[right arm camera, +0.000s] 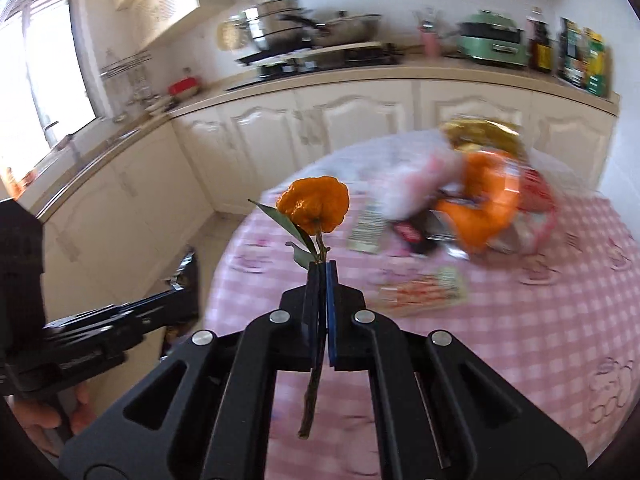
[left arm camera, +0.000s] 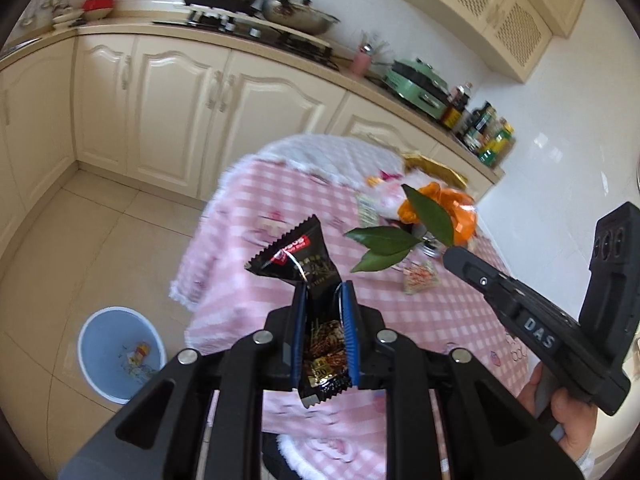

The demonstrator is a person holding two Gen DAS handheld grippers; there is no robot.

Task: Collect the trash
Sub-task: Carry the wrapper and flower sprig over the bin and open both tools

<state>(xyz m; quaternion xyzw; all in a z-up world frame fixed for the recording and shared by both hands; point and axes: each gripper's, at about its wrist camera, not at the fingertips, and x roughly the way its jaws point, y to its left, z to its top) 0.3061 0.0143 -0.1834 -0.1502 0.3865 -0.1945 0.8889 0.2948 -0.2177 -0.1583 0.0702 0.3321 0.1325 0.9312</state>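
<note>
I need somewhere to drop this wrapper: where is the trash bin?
In the left wrist view, the blue bin stands on the floor tiles at lower left, left of the pink-clothed table.

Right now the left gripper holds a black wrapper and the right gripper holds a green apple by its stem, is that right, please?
Not quite. The left gripper does hold the black wrapper, but the right gripper pinches the stem of an orange peel with leaves attached, not a green apple. The right wrist view shows it clearly.
</note>
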